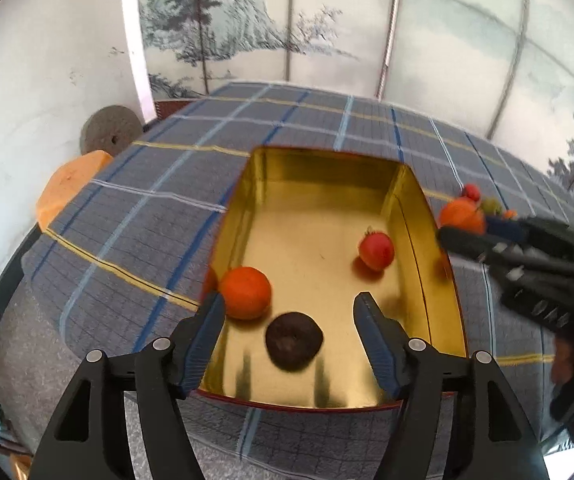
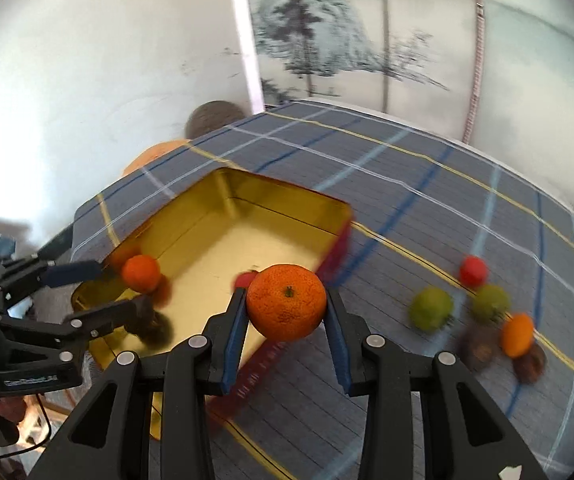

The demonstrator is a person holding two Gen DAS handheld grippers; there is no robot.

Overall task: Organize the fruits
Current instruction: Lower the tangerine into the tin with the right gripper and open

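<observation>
Nearest to the right wrist camera is the big orange point(image 2: 286, 306), held between the two blue pads of the right gripper point(image 2: 286, 312). The jaws are closed on its two sides about half way, so the fruit sits firm and its stem end looks back at the camera. It hangs just beside the red outer wall of the gold tin point(image 2: 287, 208), probably because this fruit is to go into the tin.

The left gripper point(image 1: 289, 308) is over the near end of the tin, and its jaws stand wide apart and hold nothing. Between them, a little forward, lies a dark brown fruit point(image 1: 294, 340) on the tin floor. A small orange point(image 1: 245, 292) lies just beside the left finger, close to the tin wall. A red fruit point(image 1: 376, 250) lies ahead of the right finger, near the opposite wall. I judge that the empty jaws are open because a fruit was put down there.

To the right of the right jaws, on the checked cloth point(image 2: 407, 200), more fruits wait in a group point(image 2: 483, 304): red, two green, one orange, two dark ones. They are blurred, so I cannot name their kinds.
</observation>
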